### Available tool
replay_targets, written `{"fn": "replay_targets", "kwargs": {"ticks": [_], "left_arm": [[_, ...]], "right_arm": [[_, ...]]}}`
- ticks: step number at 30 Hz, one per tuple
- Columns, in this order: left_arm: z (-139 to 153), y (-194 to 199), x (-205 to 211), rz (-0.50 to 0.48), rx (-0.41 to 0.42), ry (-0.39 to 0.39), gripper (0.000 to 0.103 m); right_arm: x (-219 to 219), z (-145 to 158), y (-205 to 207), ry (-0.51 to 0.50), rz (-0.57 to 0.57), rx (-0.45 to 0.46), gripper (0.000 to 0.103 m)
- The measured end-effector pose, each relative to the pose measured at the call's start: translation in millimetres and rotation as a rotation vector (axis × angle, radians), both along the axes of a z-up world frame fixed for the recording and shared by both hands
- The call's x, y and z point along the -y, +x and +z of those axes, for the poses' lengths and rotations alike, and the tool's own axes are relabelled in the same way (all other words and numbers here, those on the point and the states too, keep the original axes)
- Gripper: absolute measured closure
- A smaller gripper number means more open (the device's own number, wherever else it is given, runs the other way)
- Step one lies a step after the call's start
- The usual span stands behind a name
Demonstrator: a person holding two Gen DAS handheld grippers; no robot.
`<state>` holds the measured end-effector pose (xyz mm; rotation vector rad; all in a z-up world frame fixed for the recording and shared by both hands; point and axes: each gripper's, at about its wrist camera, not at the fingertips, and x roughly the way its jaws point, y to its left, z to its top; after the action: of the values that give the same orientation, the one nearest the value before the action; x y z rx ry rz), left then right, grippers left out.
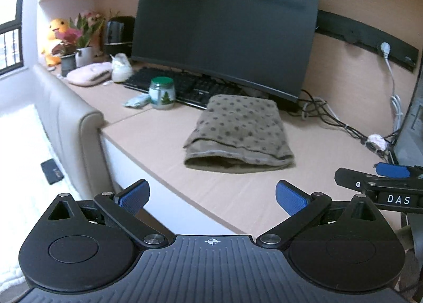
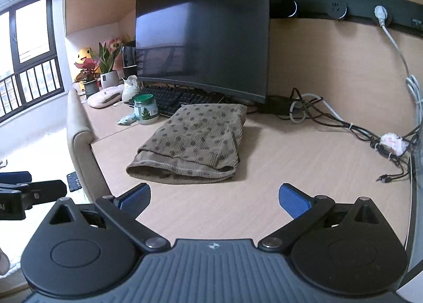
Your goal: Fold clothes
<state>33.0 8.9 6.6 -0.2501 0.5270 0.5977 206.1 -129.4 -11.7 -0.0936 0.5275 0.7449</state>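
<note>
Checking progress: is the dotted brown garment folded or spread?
Folded: the dotted garment lies as a compact layered rectangle on the desk.

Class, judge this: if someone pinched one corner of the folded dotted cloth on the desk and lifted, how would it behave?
The dotted cloth would probably flop: its layers sag and gape at the near edge. It likely unfolds, since nothing holds the fold. It looks light, lying soft on the desk.

The monitor (image 1: 224, 25) hides the rear of the keyboard (image 1: 182, 86); the picture's edge crops the right hand-held gripper (image 1: 383, 184).
</note>
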Motion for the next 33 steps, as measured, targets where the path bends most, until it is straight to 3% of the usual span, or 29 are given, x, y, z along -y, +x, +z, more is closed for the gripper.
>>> {"fn": "replay_targets", "kwargs": {"ticks": [16,33], "left_arm": [[-3.8,23.8,2.0,-0.077,-0.012,0.011,0.0],[-5.1,29.2,2.6,-0.09,-0.025,-0.022,0.0]], "right_arm": [[6.9,1.7,-0.8,-0.012,-0.074,0.012,0.0],[4.1,-4.7,-1.2,-0.018,-0.057,-0.017,0.0]]}}
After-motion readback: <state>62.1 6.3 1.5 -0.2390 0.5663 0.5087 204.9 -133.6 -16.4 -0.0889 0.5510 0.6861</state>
